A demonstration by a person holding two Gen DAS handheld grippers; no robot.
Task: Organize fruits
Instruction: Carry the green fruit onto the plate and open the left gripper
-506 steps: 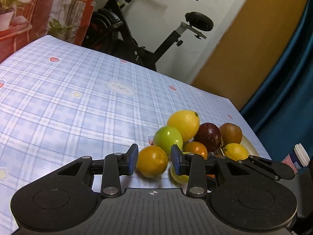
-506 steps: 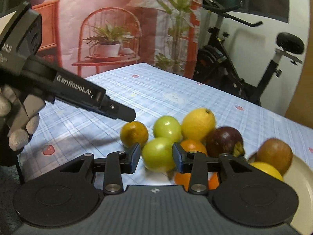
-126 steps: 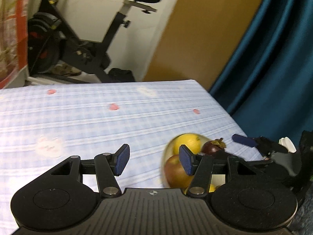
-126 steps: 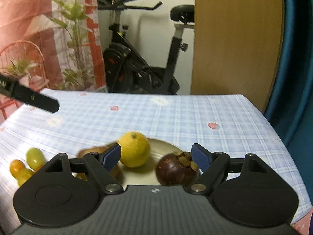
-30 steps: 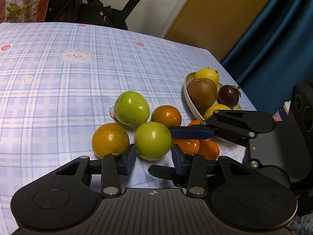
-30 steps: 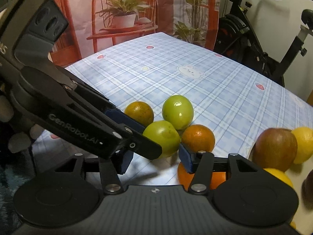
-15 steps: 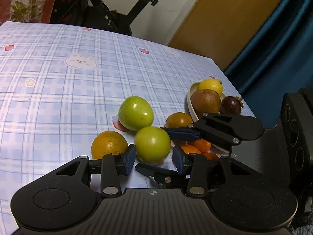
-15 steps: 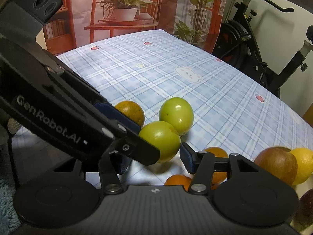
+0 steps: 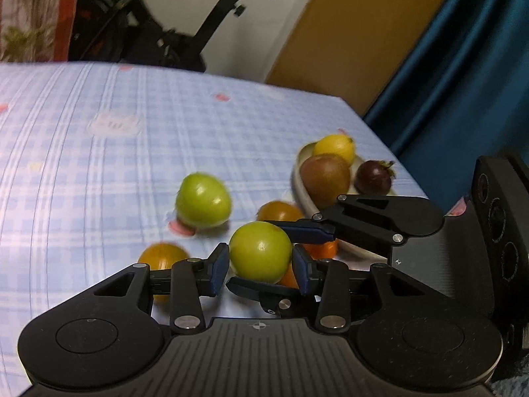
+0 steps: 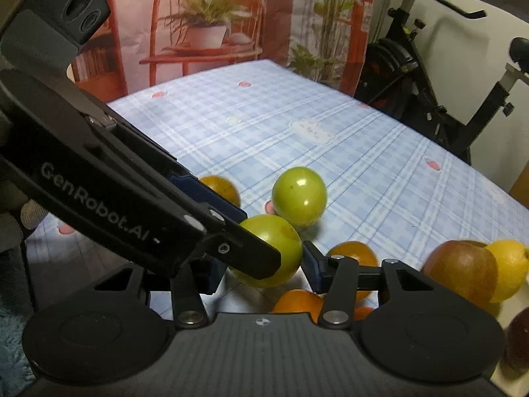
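I count two green fruits: one up between my fingers (image 9: 259, 251), one on the table (image 9: 202, 200). Oranges, four showing: one far left (image 9: 162, 258), one behind (image 9: 279, 211), two partly hidden under the green one (image 10: 299, 301) (image 9: 322, 248). On the one plate (image 9: 305, 195): one yellow lemon (image 9: 334, 147), one reddish-brown apple (image 9: 325, 175), one dark purple mangosteen (image 9: 373, 177). Two hand-held grippers, mine: left (image 9: 260, 266), right (image 10: 258, 268).
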